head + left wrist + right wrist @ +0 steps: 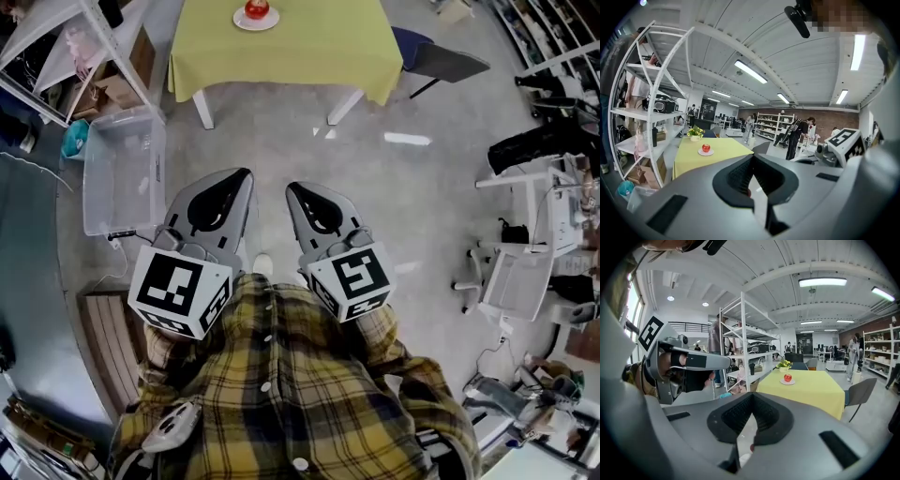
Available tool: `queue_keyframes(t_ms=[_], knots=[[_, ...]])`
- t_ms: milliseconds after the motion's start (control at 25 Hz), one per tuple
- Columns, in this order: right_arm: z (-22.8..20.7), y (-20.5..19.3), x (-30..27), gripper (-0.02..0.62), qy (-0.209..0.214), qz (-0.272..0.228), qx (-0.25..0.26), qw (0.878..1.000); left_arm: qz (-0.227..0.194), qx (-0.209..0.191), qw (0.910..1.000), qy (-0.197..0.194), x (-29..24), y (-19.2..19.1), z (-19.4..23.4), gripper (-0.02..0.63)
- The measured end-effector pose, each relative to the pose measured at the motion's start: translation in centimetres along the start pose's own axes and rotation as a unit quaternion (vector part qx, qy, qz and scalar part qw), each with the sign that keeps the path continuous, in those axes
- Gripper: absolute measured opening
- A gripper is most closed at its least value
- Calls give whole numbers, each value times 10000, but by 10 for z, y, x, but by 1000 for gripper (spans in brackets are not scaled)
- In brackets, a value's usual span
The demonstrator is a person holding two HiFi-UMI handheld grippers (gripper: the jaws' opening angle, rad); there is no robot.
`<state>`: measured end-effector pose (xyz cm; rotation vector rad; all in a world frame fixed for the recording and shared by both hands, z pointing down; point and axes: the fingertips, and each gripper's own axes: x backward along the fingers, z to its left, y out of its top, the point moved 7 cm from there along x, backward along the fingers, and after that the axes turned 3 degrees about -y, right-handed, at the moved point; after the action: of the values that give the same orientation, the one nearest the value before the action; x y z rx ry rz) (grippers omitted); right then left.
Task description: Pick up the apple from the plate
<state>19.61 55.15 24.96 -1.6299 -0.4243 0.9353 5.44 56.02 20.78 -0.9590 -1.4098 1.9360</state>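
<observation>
**A:** Left to right, what's where?

**B:** Seen from the head, a shelf point(117, 56) stands at 10 o'clock with a clear bin point(122, 173) on the floor below it. The left tool point(246, 173) and right tool point(291, 186) hang side by side at centre. Both have their jaws pressed together, with nothing in them. The apple point(257, 9) is at 12 o'clock on its plate point(240, 22), toward the far end of the yellow worktop point(281, 52) and well apart from both tools. A chair point(450, 64) sits at 1 o'clock.

**A:** What could go wrong from here?

**B:** I'd say three things. If a tool arrives with its jaws together, it would shove the apple off the plate rather than take it. A pinch that lands off-centre on the smooth skin could squirt the apple out, or drag the plate along the cloth. And a flower pot point(783, 365) stands just behind the plate, so overreaching could tip it.

**A:** Which way does the apple point?

**B:** It's near round, so it has no long axis worth aligning to. It seems to sit upright, but the stem is too small to make out.
</observation>
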Motion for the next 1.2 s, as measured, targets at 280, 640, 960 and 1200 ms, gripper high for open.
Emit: queue_keyframes(t_ms=[280, 640, 960, 1200], knots=[[-18, 23, -72, -3, -108, 118, 4, 9999, 7, -57, 9998, -170, -39, 24, 69, 5], [-44, 62, -167, -3, -520, 83, -83, 9986, 60, -95, 9990, -429, -80, 50, 165, 5], [-56, 63, -209, -3, -907, 319, -380, 9946, 213, 50, 9971, -732, -108, 54, 217, 5], [-83, 59, -234, -3, -976, 569, -548, 9921, 372, 273, 9963, -729, -140, 51, 243, 5]])
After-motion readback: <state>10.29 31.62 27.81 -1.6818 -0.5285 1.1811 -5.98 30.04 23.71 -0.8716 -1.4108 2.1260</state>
